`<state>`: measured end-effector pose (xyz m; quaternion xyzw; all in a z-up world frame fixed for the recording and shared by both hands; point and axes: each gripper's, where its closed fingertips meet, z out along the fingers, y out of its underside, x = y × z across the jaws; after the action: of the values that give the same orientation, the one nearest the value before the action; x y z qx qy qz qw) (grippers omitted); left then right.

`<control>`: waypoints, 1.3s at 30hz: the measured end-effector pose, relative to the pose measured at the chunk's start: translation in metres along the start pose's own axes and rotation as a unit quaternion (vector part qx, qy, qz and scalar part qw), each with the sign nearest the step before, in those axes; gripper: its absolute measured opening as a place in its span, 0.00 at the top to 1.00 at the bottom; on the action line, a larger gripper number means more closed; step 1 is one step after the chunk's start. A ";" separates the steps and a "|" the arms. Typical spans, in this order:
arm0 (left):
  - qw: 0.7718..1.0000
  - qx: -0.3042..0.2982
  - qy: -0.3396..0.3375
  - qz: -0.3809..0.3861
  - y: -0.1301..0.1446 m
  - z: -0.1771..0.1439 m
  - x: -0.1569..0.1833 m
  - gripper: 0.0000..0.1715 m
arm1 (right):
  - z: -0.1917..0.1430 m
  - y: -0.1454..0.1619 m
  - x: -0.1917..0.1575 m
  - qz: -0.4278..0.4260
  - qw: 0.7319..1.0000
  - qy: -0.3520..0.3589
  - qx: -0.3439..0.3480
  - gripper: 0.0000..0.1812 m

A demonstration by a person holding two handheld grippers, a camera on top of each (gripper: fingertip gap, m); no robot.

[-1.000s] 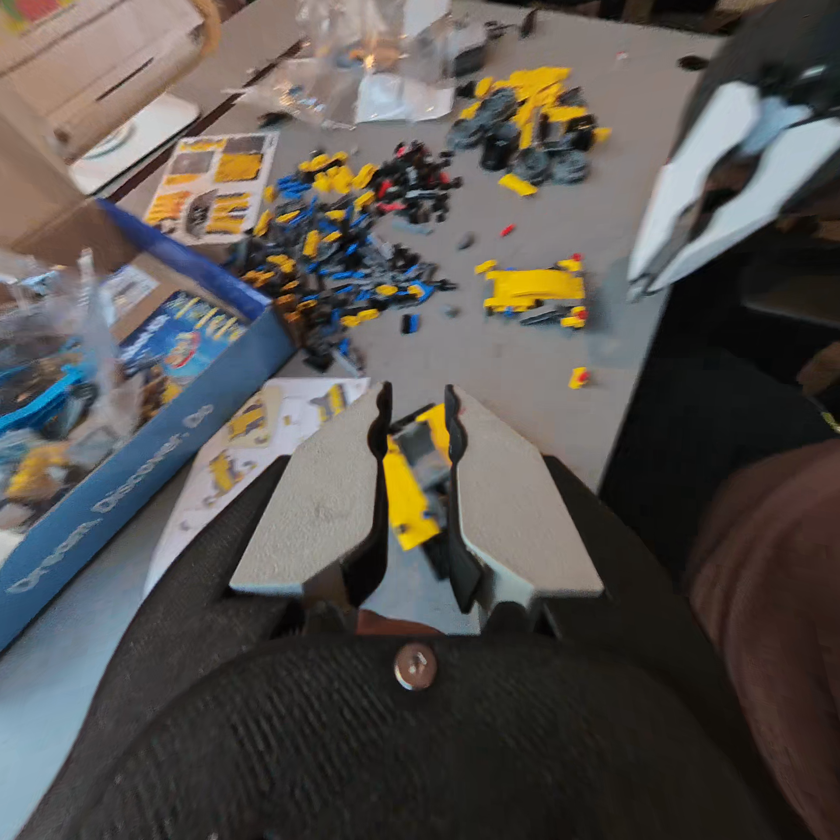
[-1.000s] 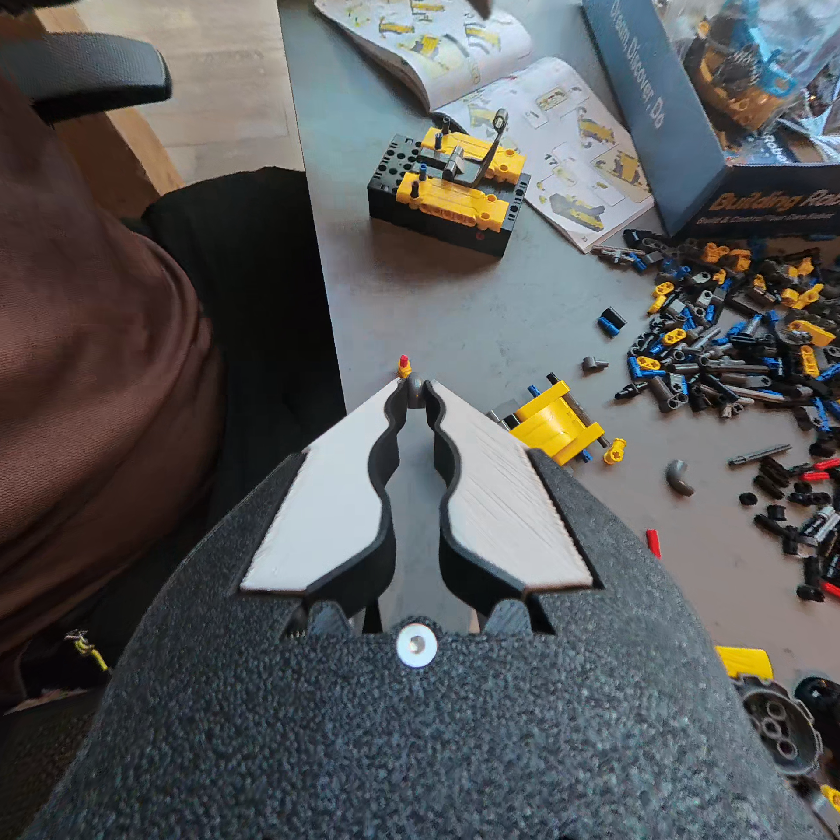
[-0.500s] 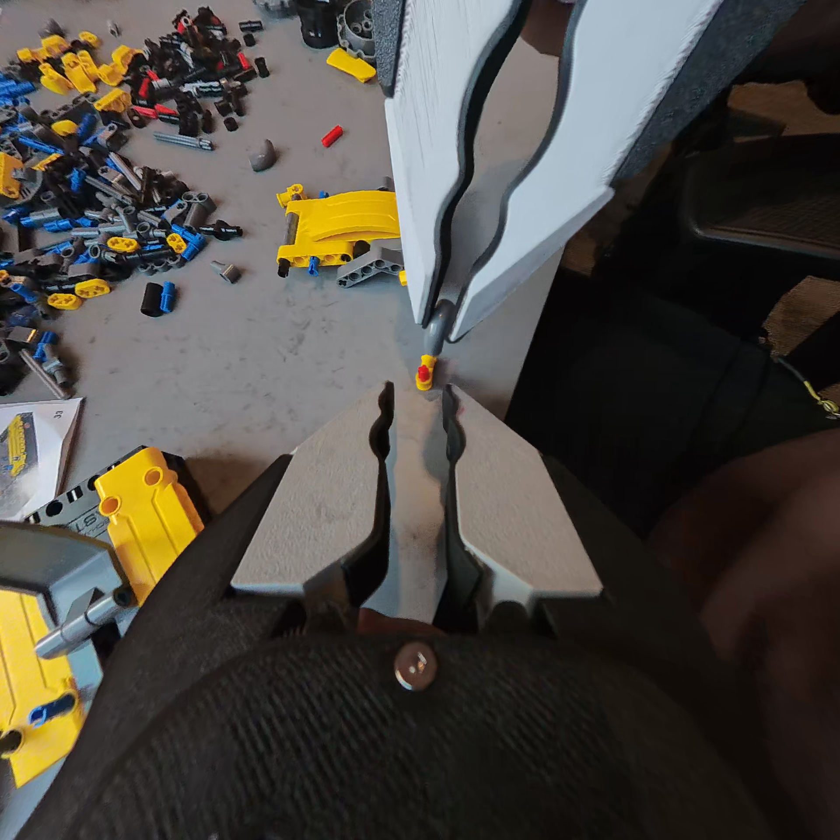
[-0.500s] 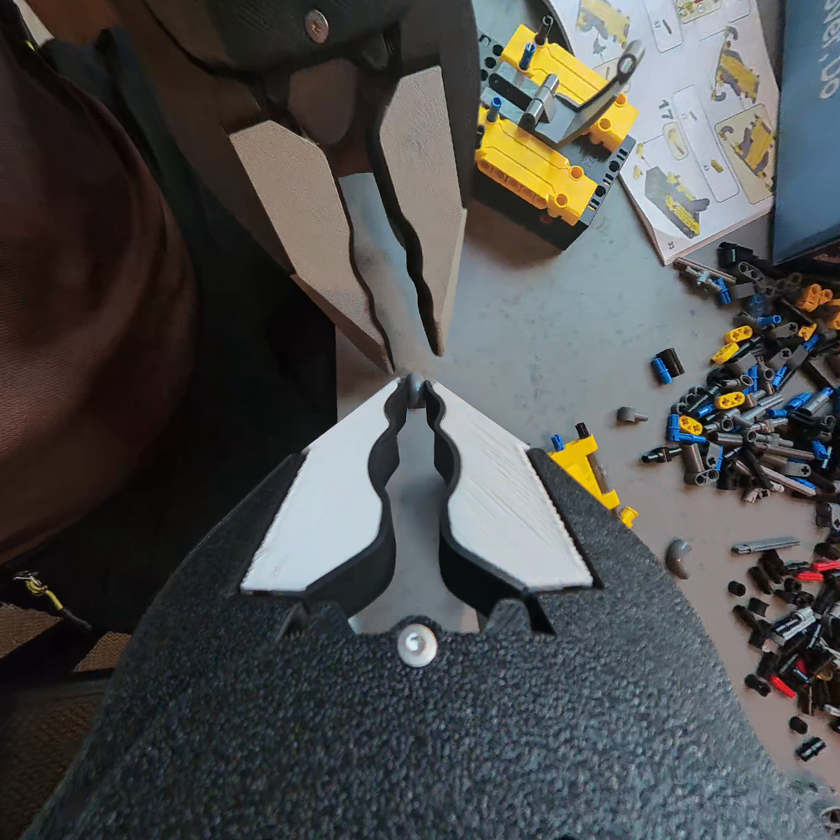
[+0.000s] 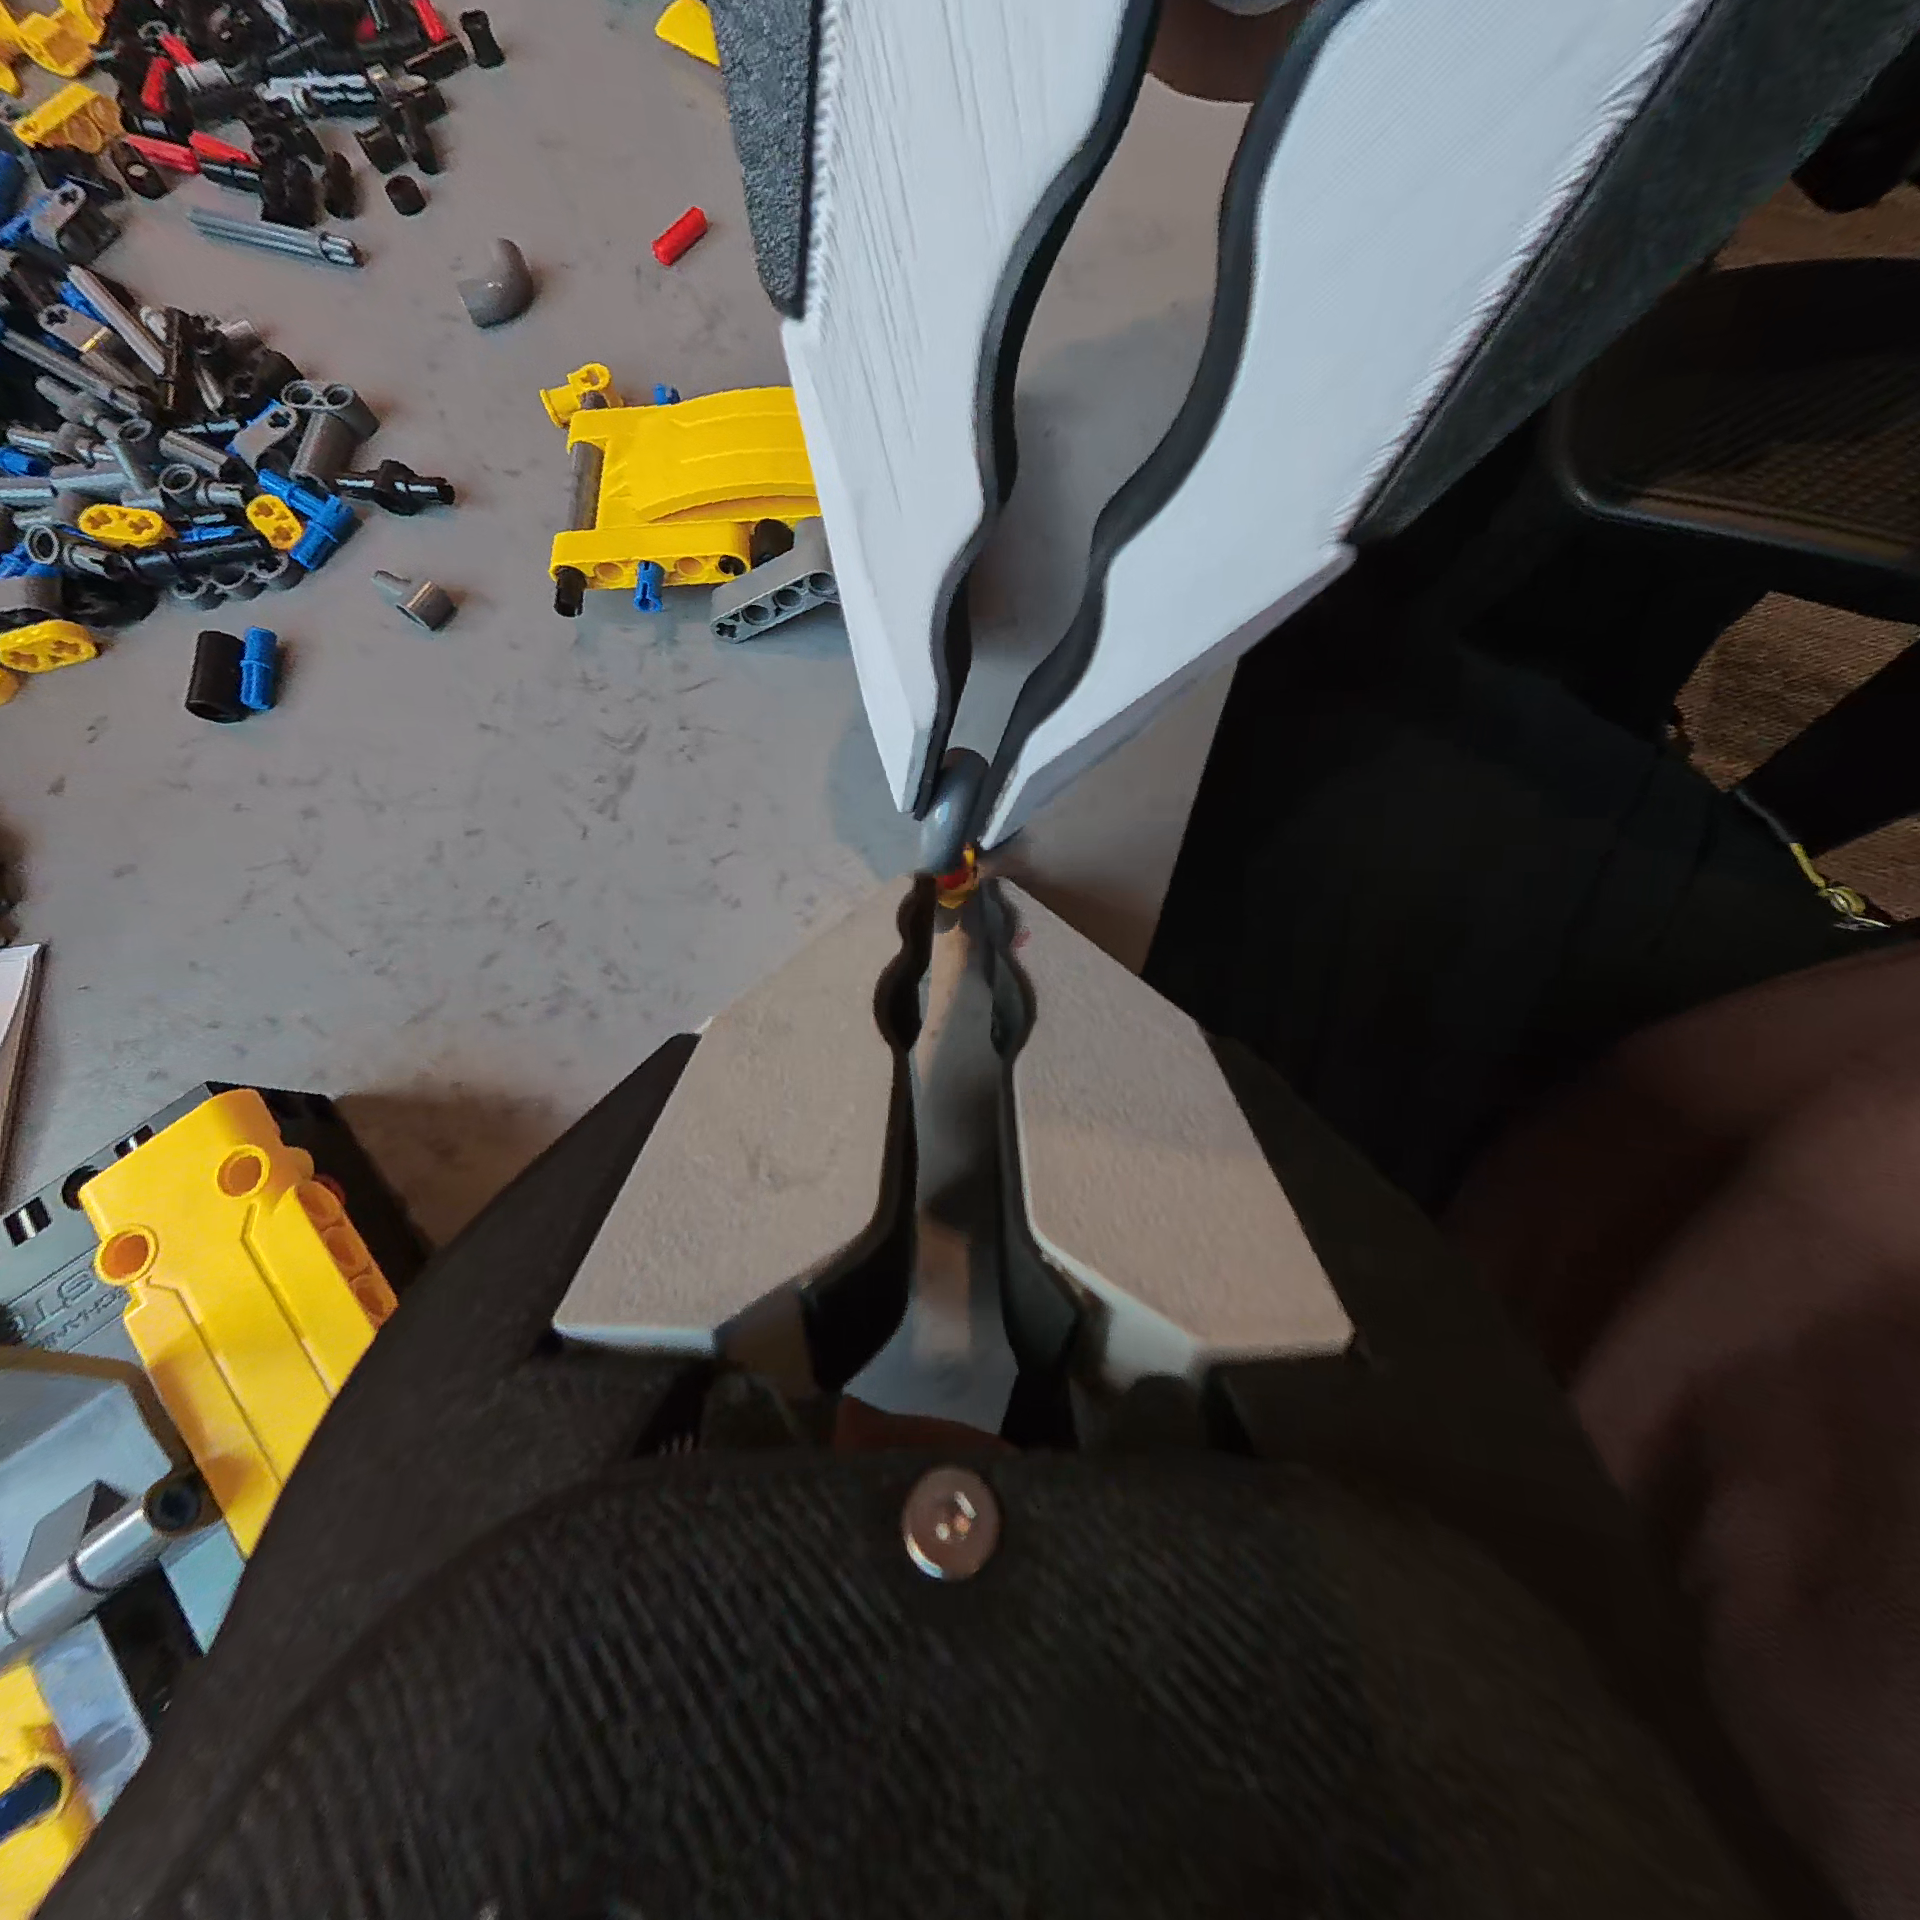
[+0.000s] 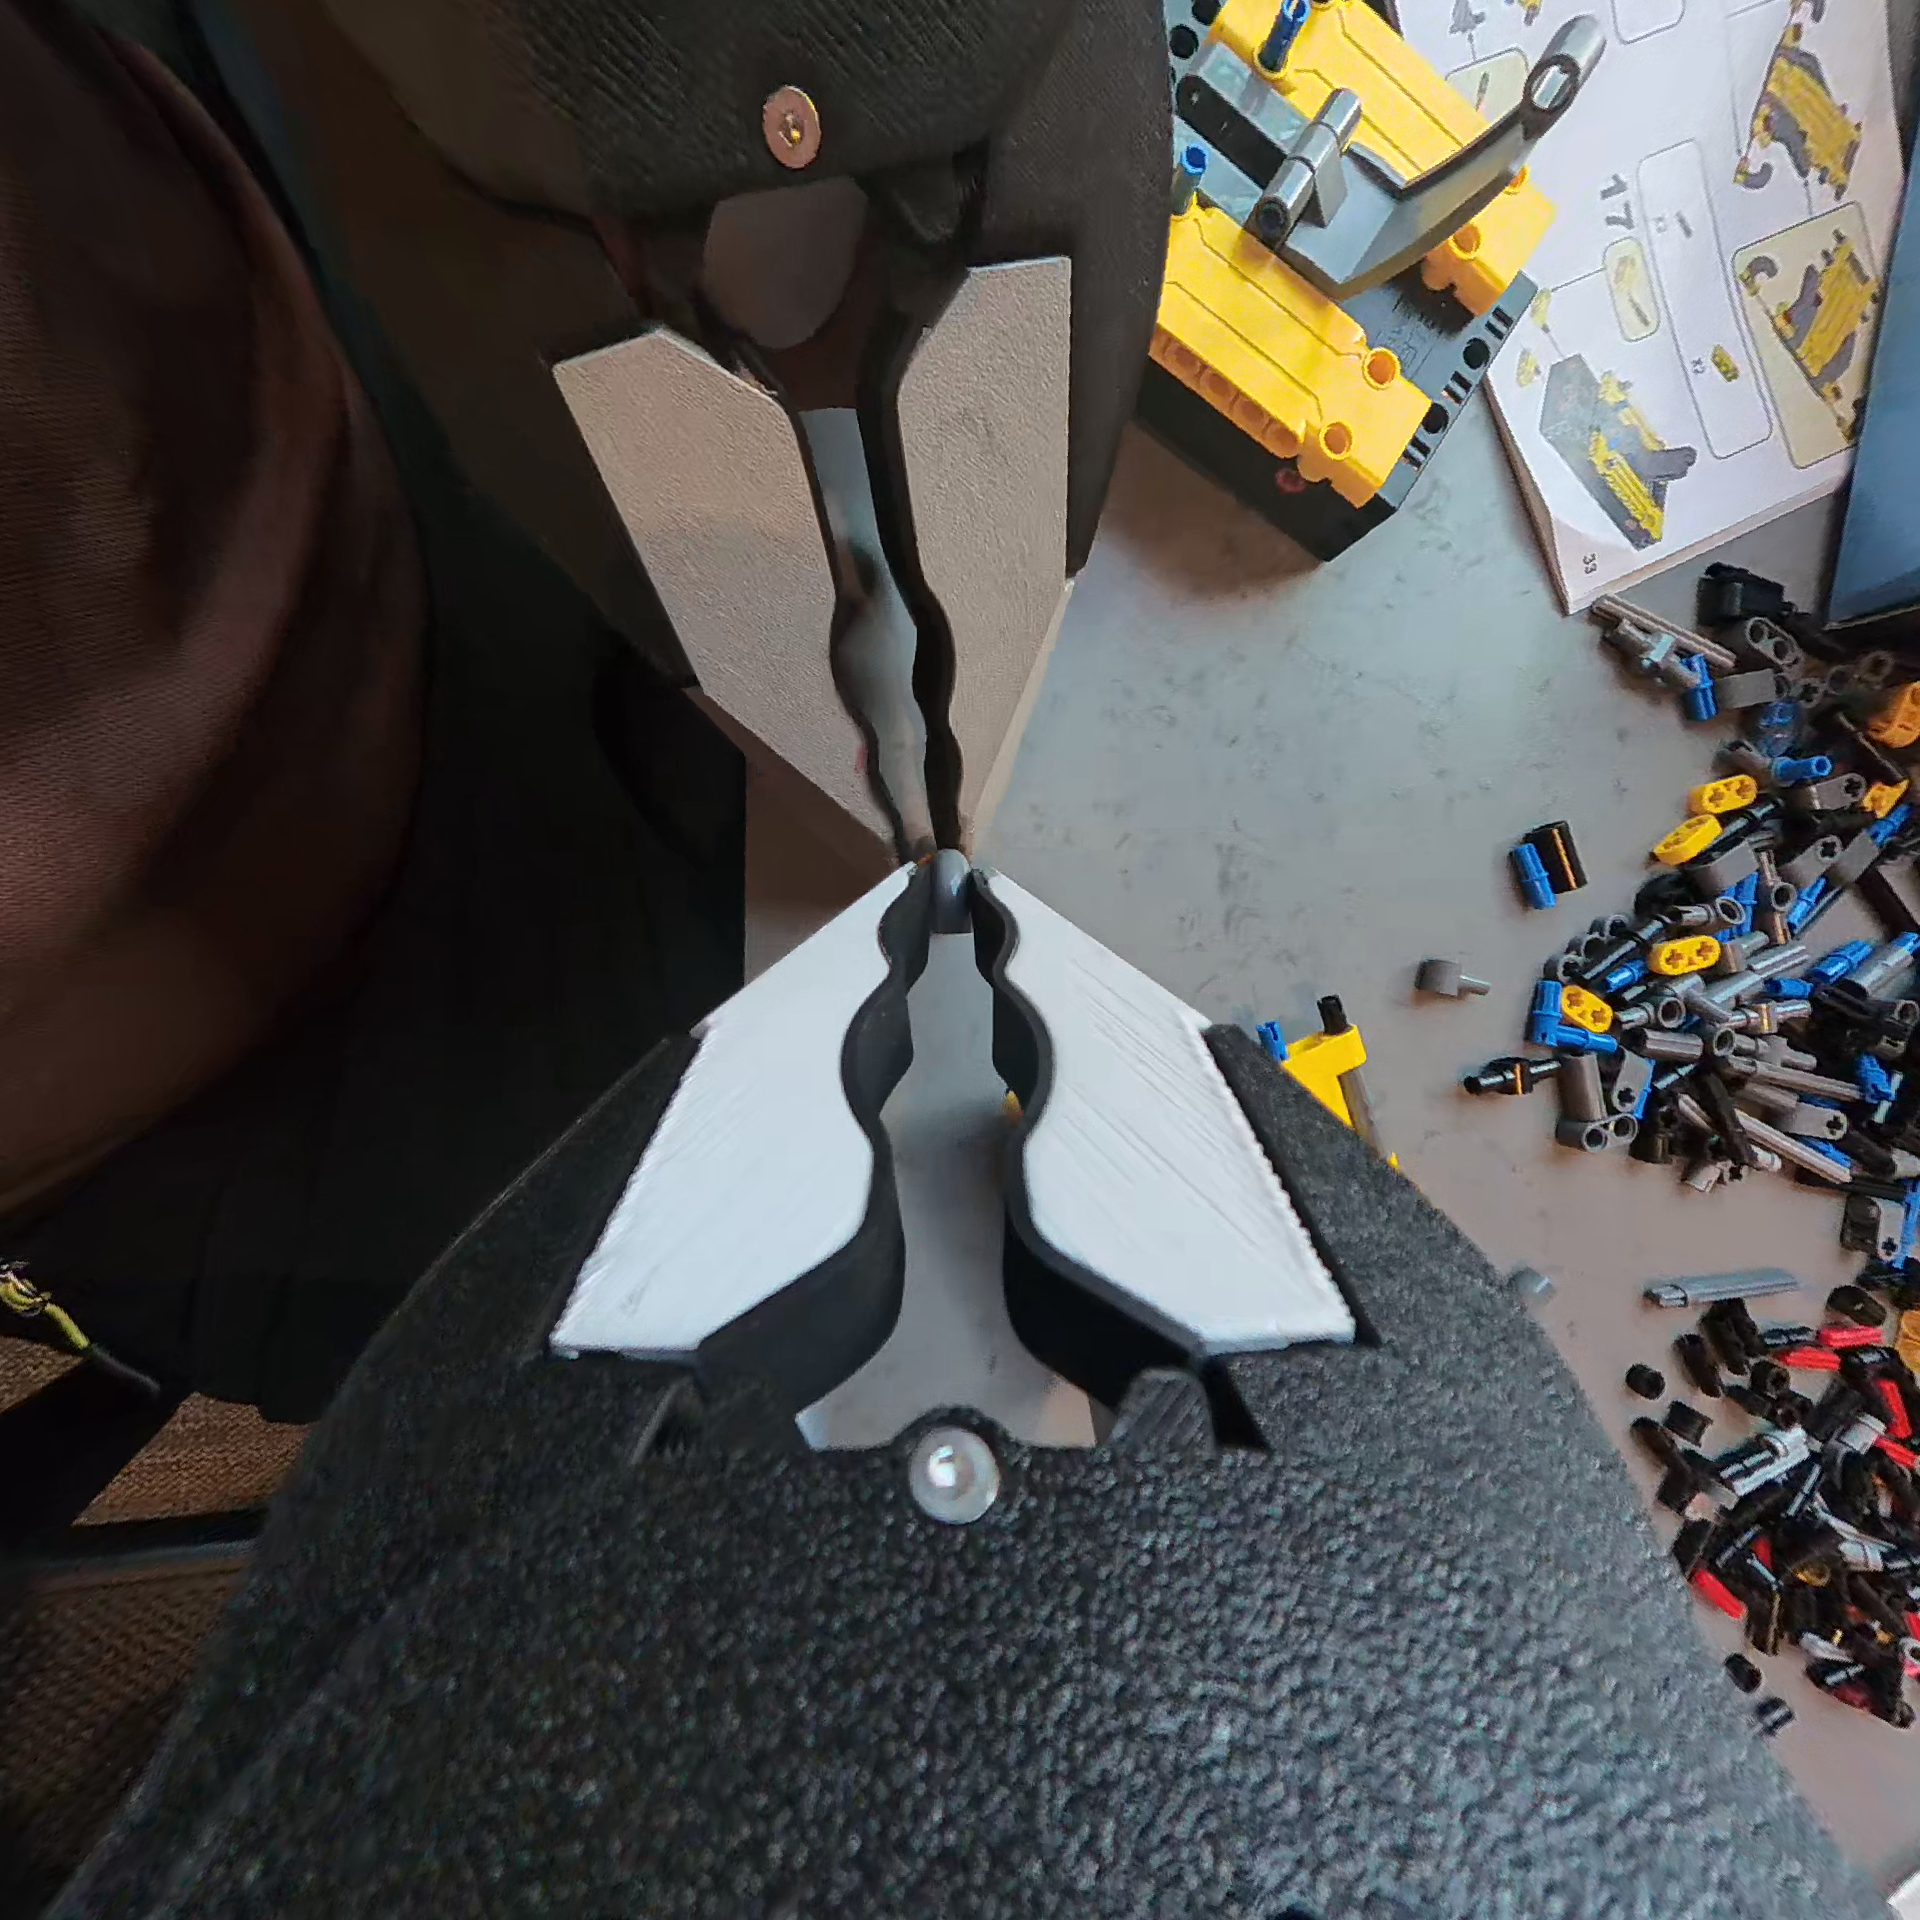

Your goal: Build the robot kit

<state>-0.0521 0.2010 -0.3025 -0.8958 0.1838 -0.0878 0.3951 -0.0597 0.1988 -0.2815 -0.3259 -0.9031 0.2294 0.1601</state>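
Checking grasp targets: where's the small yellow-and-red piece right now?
In the left wrist view the small yellow-and-red piece sits at the left gripper tips, against the grey piece pinched by the right gripper, near the table's edge.

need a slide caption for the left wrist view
Left tool and right tool meet tip to tip, a small grey piece against a yellow-and-red piece, above the grey table.

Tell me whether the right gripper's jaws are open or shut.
Shut: the right gripper pinches a small grey piece between its tips; behind that the jaws' wavy edges stay apart.
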 end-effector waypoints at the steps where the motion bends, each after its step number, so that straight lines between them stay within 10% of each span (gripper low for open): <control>1: 1.000 0.000 -0.001 -0.001 0.000 0.000 0.000 0.97 | 0.000 0.000 0.000 -0.004 1.000 -0.001 -0.002 0.96; 39: 1.000 0.004 -0.011 0.018 0.002 -0.002 0.001 0.97 | 0.006 0.004 -0.006 -0.102 0.986 -0.102 -0.080 0.96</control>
<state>-0.0526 0.1984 -0.3022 -0.8917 0.1955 -0.0714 0.4020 -0.0558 0.1959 -0.2892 -0.2185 -0.9587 0.1705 0.0633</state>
